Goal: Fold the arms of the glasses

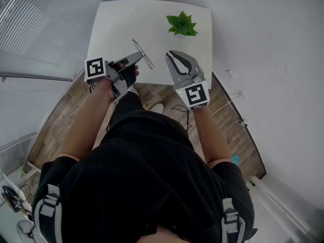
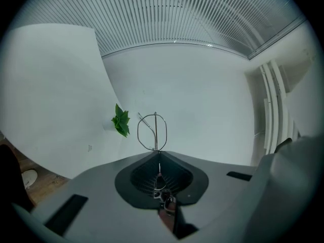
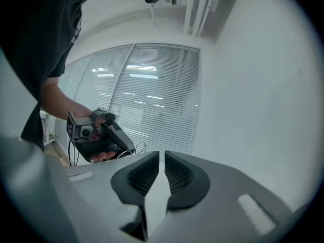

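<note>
Black short-sleeved shirt (image 1: 147, 176); grey left gripper (image 1: 138, 56), right gripper (image 1: 171, 55); black ribbed fingers (image 3: 178, 174); black-and-white marker cubes (image 1: 95, 68).

White table (image 1: 117, 29) bears a small green plant (image 1: 181, 24)

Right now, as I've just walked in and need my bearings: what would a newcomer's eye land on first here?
The thin wire glasses, pinched in the left tool and held up over the near side of the white table. Beside them hangs the right tool, empty, its jaws a narrow gap apart. A small green plant sits at the table's far side.
</note>
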